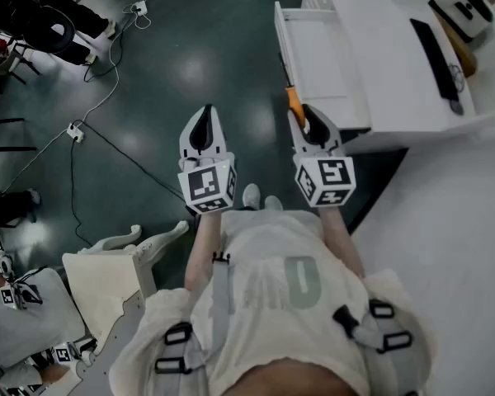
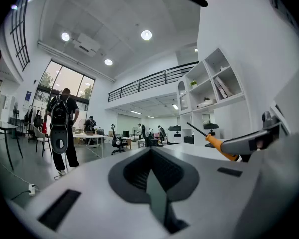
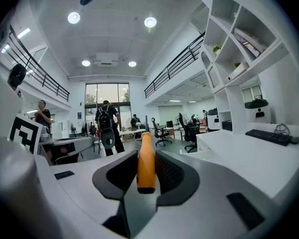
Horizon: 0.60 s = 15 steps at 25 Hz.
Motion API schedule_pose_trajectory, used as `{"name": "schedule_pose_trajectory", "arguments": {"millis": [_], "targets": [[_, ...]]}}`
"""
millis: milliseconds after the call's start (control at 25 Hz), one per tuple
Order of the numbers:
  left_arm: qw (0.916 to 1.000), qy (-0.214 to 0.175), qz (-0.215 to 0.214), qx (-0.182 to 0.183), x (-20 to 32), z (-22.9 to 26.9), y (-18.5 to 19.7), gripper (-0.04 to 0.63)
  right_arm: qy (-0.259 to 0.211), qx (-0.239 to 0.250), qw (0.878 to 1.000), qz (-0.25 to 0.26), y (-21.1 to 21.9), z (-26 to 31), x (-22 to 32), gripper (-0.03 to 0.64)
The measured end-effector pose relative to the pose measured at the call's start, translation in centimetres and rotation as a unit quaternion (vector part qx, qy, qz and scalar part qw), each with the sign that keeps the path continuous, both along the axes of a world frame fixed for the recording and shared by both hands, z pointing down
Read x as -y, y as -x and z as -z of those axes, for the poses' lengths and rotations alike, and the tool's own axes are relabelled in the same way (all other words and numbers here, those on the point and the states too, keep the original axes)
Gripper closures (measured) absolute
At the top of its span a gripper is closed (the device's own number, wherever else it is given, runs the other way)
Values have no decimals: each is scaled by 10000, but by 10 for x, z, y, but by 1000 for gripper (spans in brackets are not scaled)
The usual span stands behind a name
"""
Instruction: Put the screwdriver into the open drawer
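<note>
Spotter: Orange plastic handle first. The black-shafted screwdriver (image 3: 146,168) fills the near view, pinched between the jaws of the right claw (image 1: 305,122), with its butt end towards the hand.

Lead: Which way does it run?

Spotter: Along the claw's own line, shaft out ahead and away from the person.

Lead: And where is the drawer from there?

Spotter: The open white drawer (image 1: 320,56) lies ahead and off to the right, pulled out from the white worktop (image 1: 388,73). The tool hangs in the air over the dark glossy floor (image 1: 190,56). Its forward end is just beside the near corner of the drawer's front panel, not yet over the tray.

Lead: Nearer hand?

Spotter: The right one, plainly. The left claw (image 1: 207,115) sits beside it, farther from the drawer, with its jaws pressed together on nothing.

Lead: Pose?

Spotter: Both forearms reach out from the body side by side. The right claw is close to level, nose dipped slightly. The tool's long axis runs roughly parallel to the front panel. I'd judge that a sideways carry to the right, over that panel, would bring it above the tray without much turning.
</note>
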<state>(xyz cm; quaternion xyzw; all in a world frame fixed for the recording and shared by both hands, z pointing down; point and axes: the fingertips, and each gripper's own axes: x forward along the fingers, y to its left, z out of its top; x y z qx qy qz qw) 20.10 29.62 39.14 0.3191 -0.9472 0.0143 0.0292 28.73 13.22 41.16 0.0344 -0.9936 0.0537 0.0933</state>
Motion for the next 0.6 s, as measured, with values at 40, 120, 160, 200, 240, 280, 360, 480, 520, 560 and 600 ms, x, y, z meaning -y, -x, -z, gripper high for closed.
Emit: {"name": "schedule_pose_trajectory", "arguments": {"millis": [40, 120, 160, 200, 240, 280, 360, 480, 520, 560, 600], "targets": [[10000, 1, -8, -6, 0, 0, 0, 591, 2, 9, 10000, -10, 0, 0, 0, 508], [10000, 0, -23, -14, 0, -1, 0, 591, 4, 18, 10000, -16, 0, 1, -1, 508], [10000, -3, -28, -18, 0, -2, 0, 591, 6, 14, 10000, -12, -1, 1, -1, 509], [10000, -6, -32, -26, 0, -2, 0, 591, 7, 8, 10000, -6, 0, 0, -1, 508], [10000, -9, -34, -36, 1, -3, 0, 591, 9, 7, 10000, 0, 0, 0, -2, 508], [10000, -15, -36, -47, 1, -3, 1, 591, 11, 14, 10000, 3, 0, 0, -2, 508], [10000, -29, -38, -69, 0, -5, 2, 591, 18, 19, 10000, 1, 1, -1, -2, 509], [9999, -53, -35, -105, -5, -7, 3, 591, -24, 0, 10000, -25, 2, -1, -5, 509], [9999, -64, -30, -112, -7, -7, 4, 591, -65, 14, 10000, -16, 2, 0, -7, 509], [9999, -73, -25, -118, -9, -8, 6, 591, -99, 46, 9999, 10, 4, 1, -10, 509], [9999, -81, -20, -123, -11, -8, 8, 591, -114, 79, 9999, 40, 7, 1, -12, 509]]}}
